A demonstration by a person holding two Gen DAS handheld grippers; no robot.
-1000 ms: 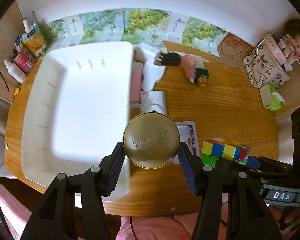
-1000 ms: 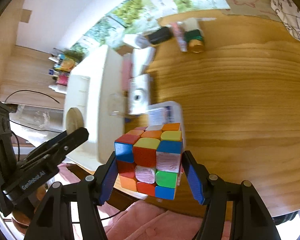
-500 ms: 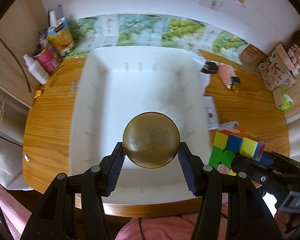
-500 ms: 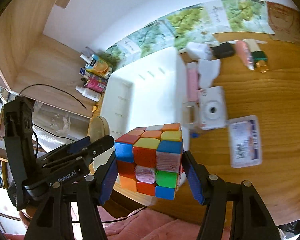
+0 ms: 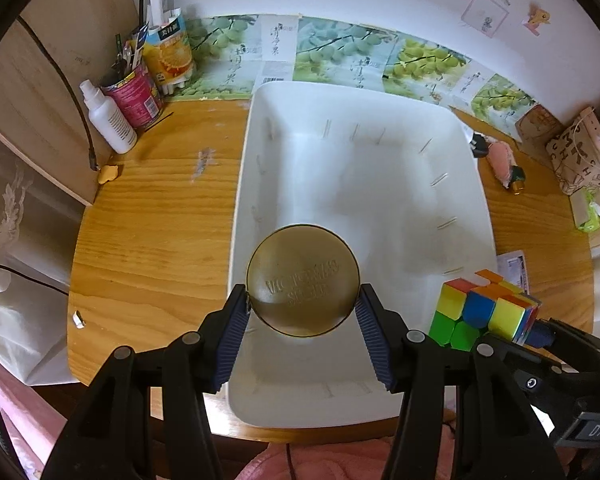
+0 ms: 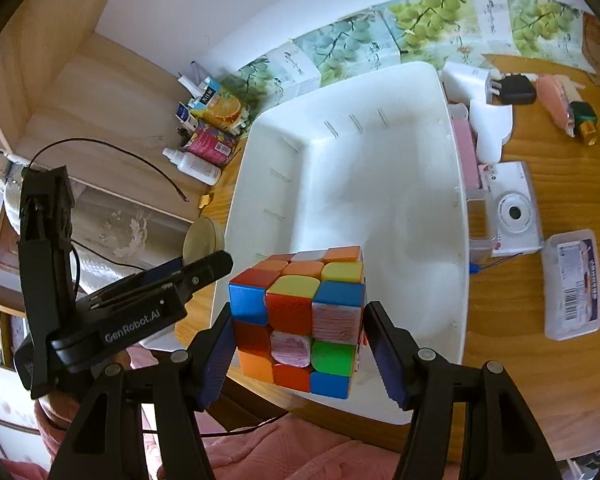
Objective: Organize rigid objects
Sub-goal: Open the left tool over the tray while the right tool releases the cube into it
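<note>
On my left-hand feed the wooden worktop point(image 5: 152, 232) carries a white spray bottle point(image 5: 110, 120) beside a pink tin of pens point(image 5: 134, 90) and an orange juice carton point(image 5: 172, 54). Grape-print paper point(image 5: 420, 64) lines the back wall, and a patterned gift bag point(image 5: 578, 158) sits far right.

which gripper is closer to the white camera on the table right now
Right. The right gripper, holding the puzzle cube, hangs over the near right part of the white bin, the side where the white camera lies. The left gripper, holding the gold tin, is over the bin's near left edge.
</note>
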